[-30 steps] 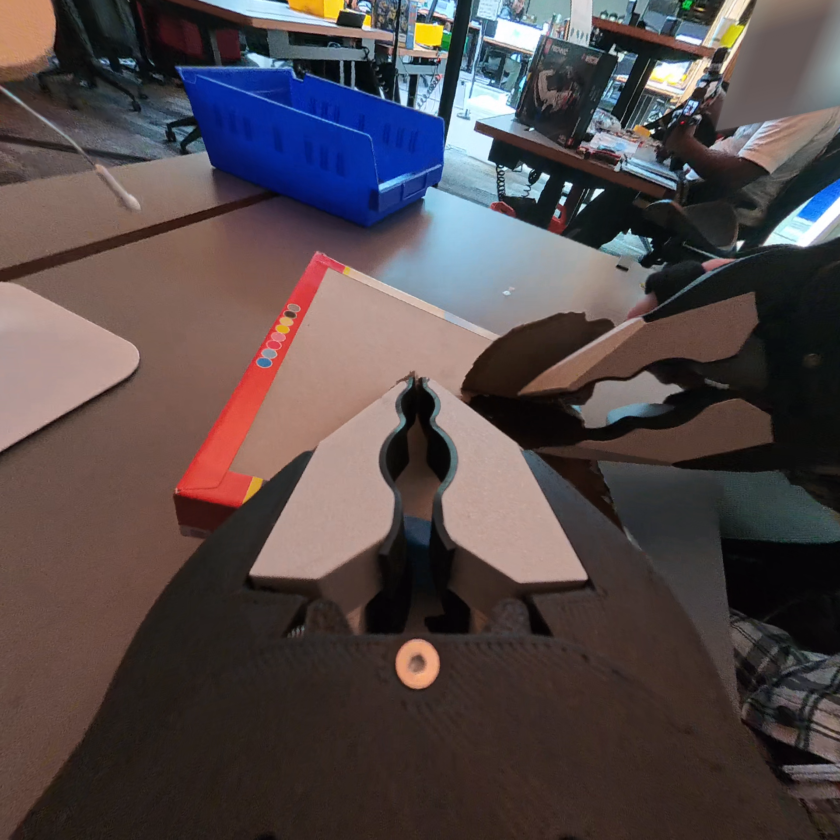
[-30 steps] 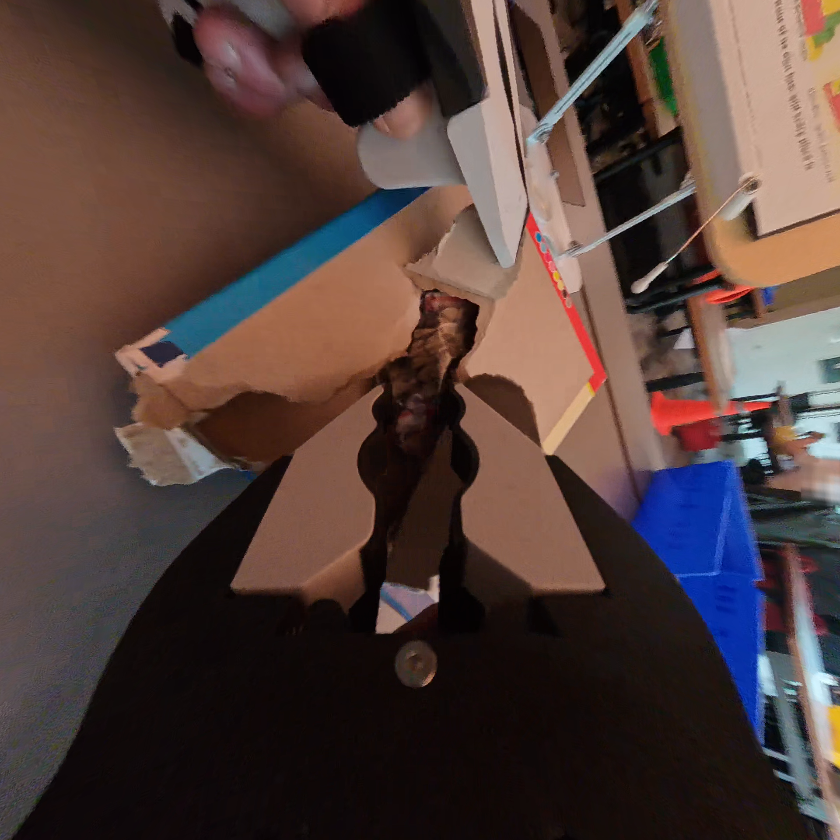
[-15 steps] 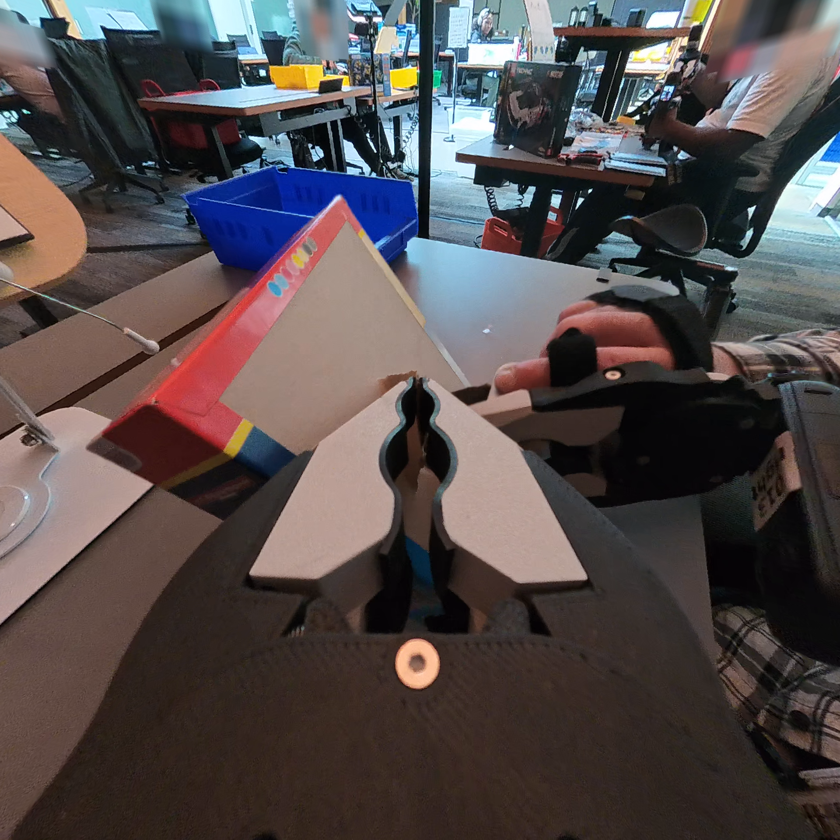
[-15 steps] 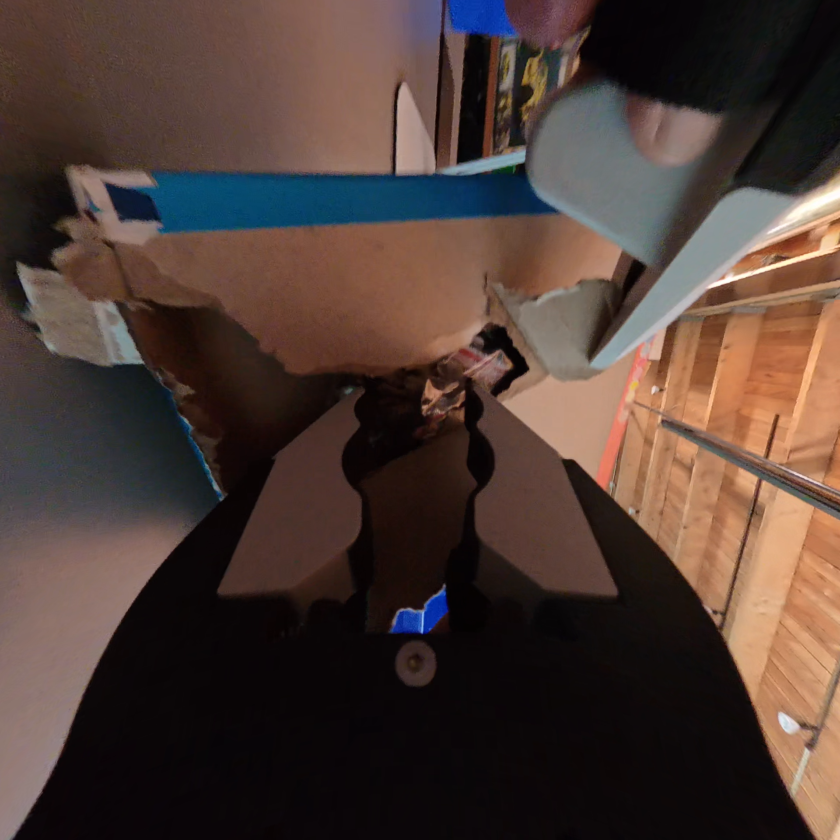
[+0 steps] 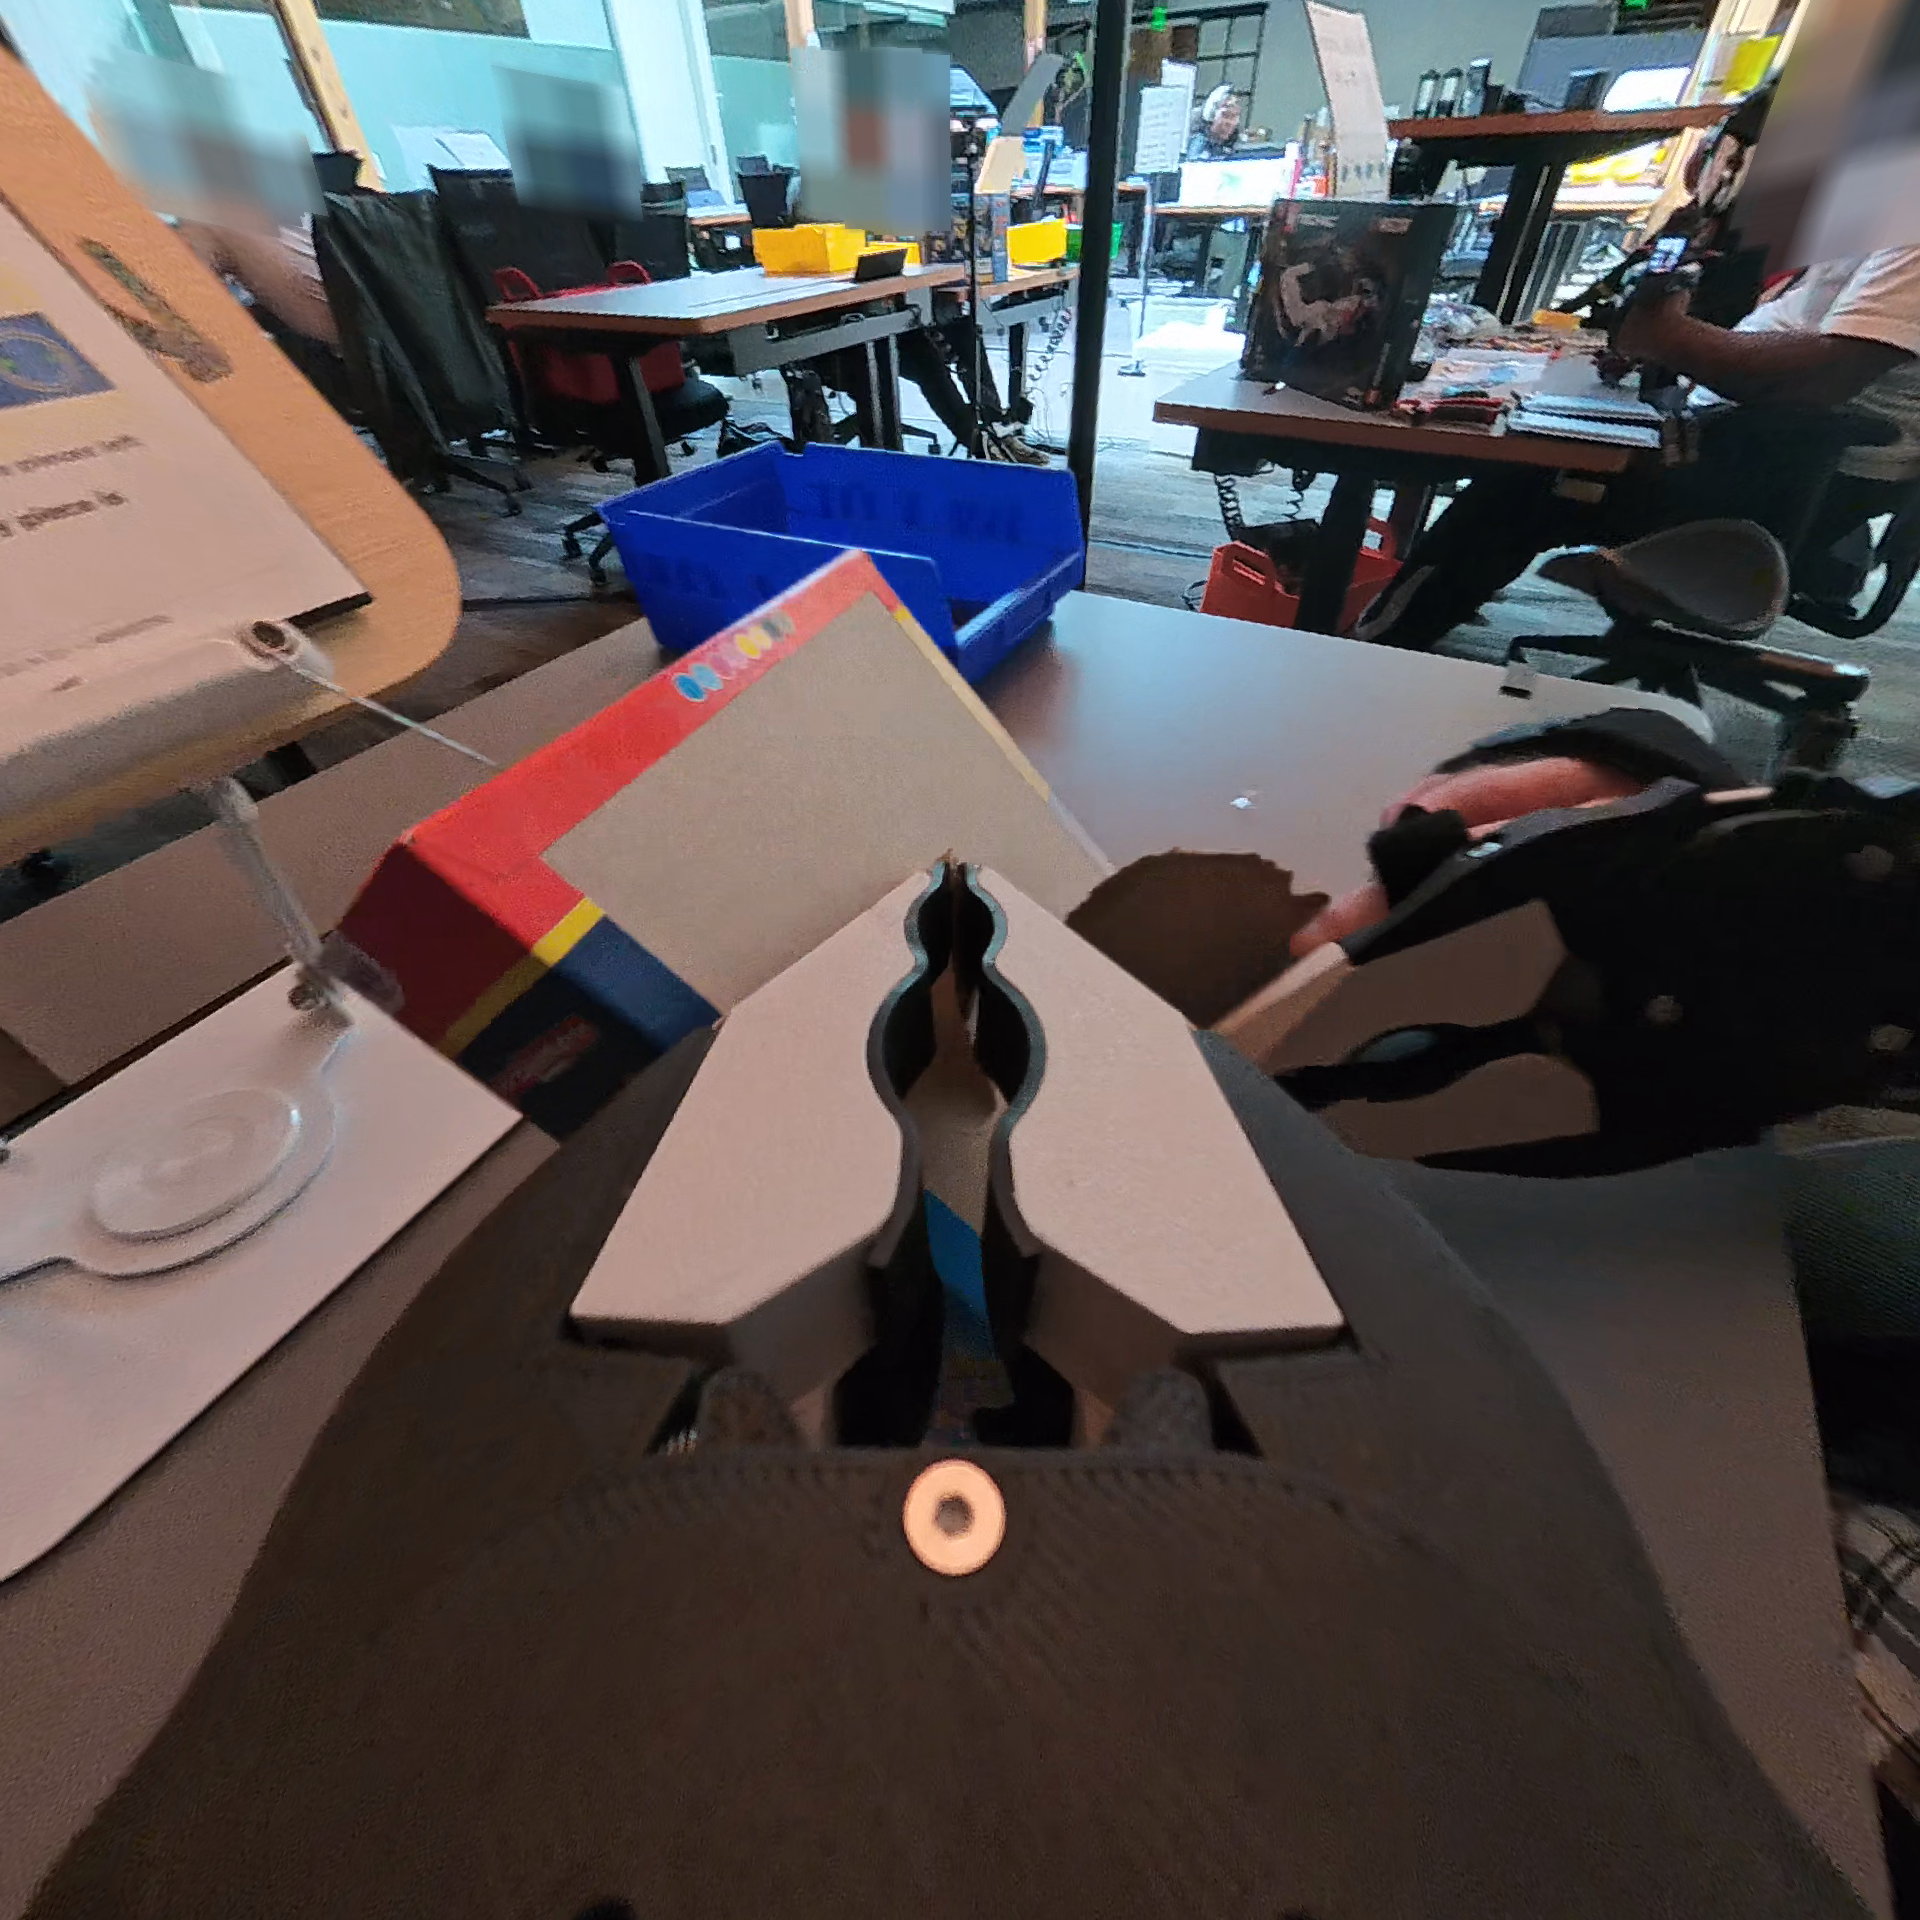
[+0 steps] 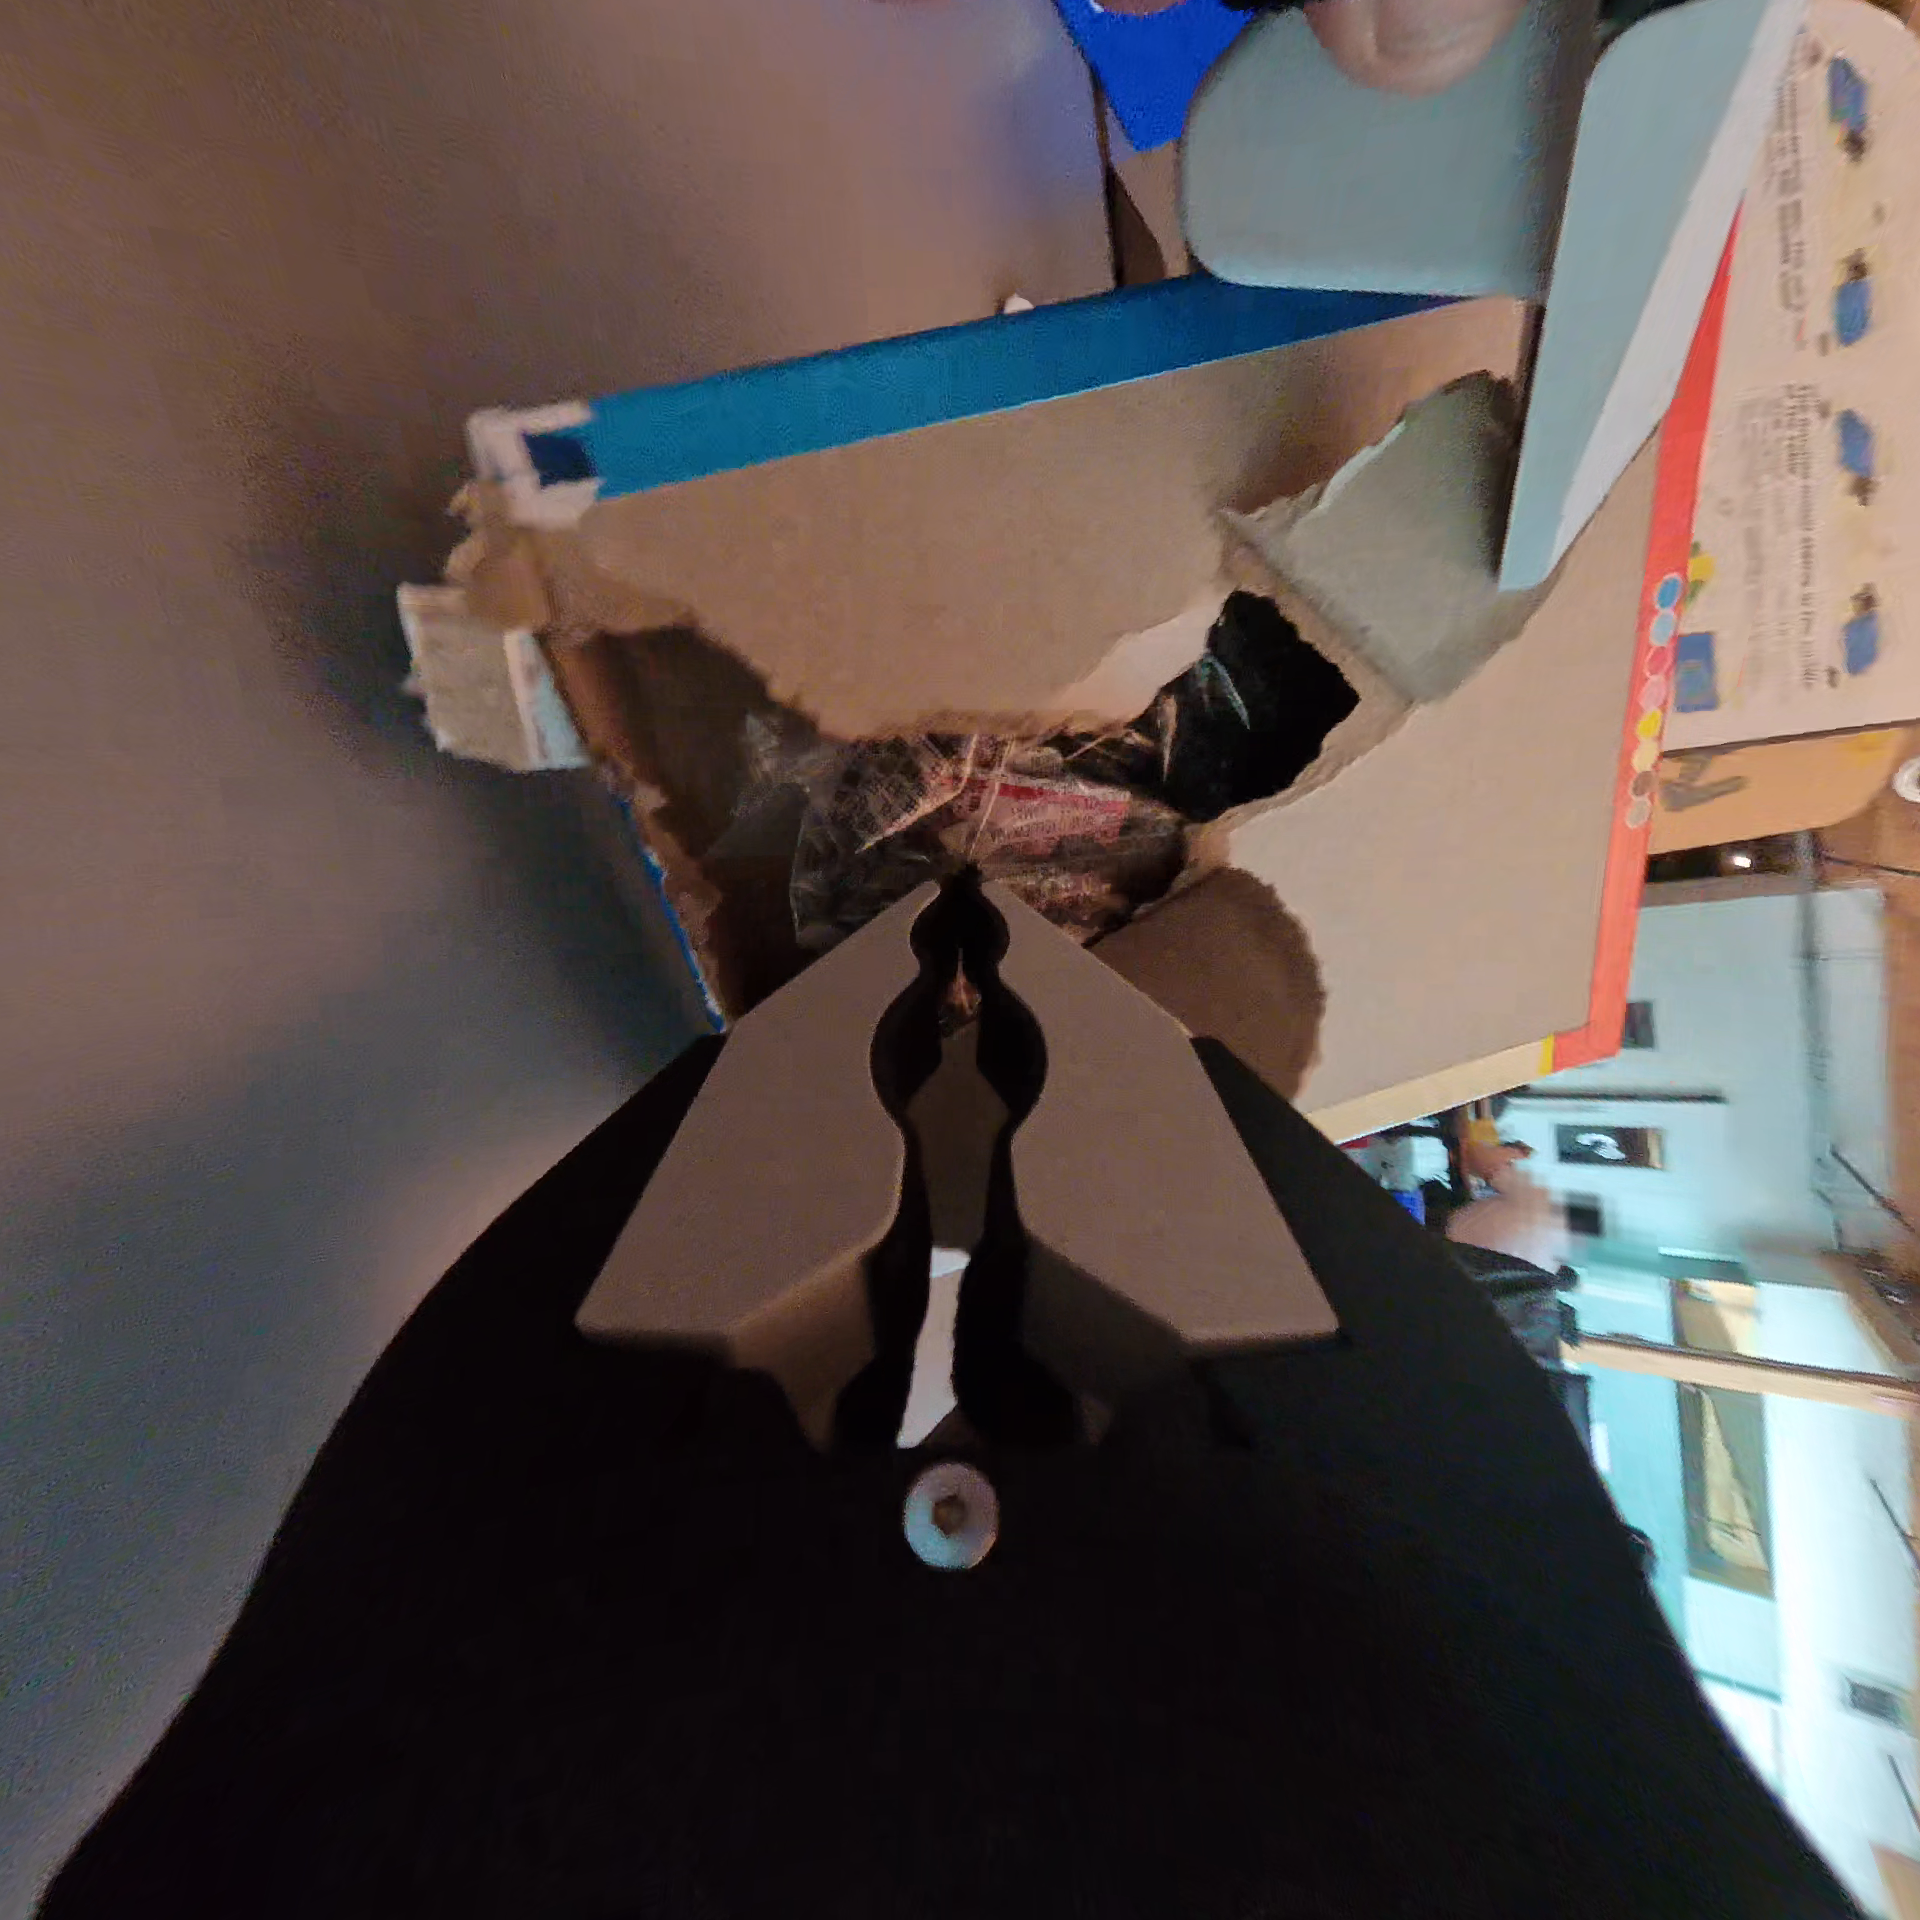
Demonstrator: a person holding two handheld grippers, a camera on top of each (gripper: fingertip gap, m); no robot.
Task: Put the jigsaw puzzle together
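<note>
The puzzle box point(image 5: 810, 790), bare cardboard with red and blue edges, is tilted up off the table. My left gripper point(image 5: 954, 868) is shut on its torn near edge. In the right wrist view the box point(image 6: 935, 520) has a ragged hole that shows a clear plastic bag point(image 6: 987, 810) inside; the puzzle pieces themselves are hidden. My right gripper point(image 6: 961, 883) is shut on a torn brown cardboard flap point(image 6: 1226, 966) at the hole's edge. It also shows in the left wrist view point(image 5: 1247, 1049), holding that flap point(image 5: 1184, 925). One left finger point(image 6: 1621, 364) grips the torn edge.
A blue bin point(image 5: 852, 530) stands on the dark table point(image 5: 1247, 707) behind the box. A clear stand point(image 5: 197, 1153) on a white sheet at the left holds a printed board point(image 5: 135, 468). A person sits at another desk at the back right. Left tips to right tips: about 10 cm.
The box lay flat on the table; my left gripper has since lifted and tilted it. My right gripper has closed on the torn flap, and the hole now gapes wider, showing the bag.
</note>
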